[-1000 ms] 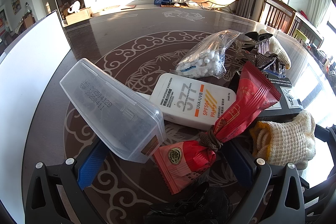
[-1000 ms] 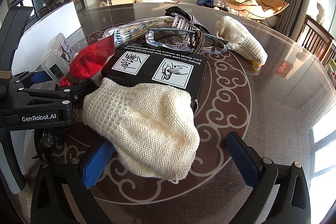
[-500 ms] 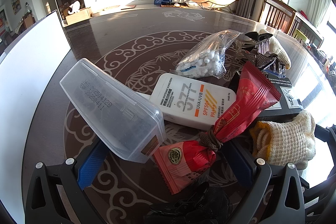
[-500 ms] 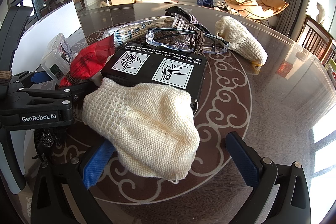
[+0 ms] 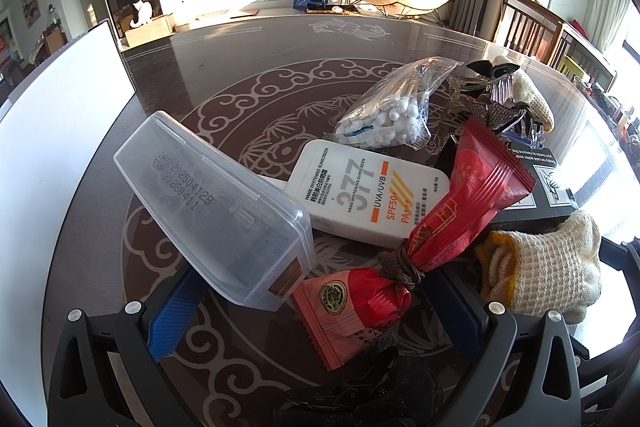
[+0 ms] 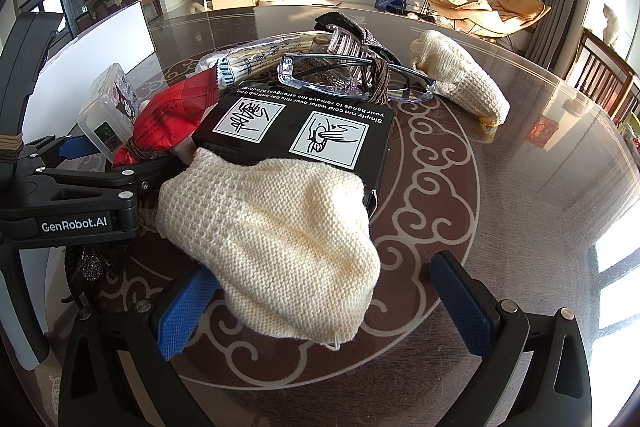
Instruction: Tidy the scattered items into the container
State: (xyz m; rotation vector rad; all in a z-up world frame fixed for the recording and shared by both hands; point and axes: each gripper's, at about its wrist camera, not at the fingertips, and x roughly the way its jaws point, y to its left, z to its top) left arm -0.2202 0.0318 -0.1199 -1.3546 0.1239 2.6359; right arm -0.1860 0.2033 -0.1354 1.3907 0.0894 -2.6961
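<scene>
- Left wrist view: the left gripper [image 5: 316,303] has its jaws spread wide and isn't gripping anything. A red snack packet [image 5: 404,255] tied round the middle with brown cord sits right between the blue pads, and the near end of a clear plastic box [image 5: 216,215] hangs over the left pad.
- Just past those there's a white sunscreen tube [image 5: 360,195] lying flat, then a clear bag of cotton swabs [image 5: 392,111] further out. Something black and fuzzy lies at the bottom edge, can't tell what it is.
- Right wrist view: the right gripper [image 6: 320,303] is wide open too, holding nothing. A cream knit glove [image 6: 276,243] is flopped between the jaws, covering the tip of the left pad, with its far end lying up on a black box [image 6: 296,131] printed with hand-washing pictures.
- Behind the black box: clear-framed glasses [image 6: 352,79], a hair claw and some dark fabric in a pile, plus a second knit glove [image 6: 460,79] off to the right.
- Container-wise, a white bin wall [image 5: 56,131] stands at the left edge of the table [image 6: 500,187], apart from the pile.
- The table is dark and glossy with pale swirl patterns. Sunny living room behind it: TV, potted plants, an orange lounge chair, wooden chairs.
</scene>
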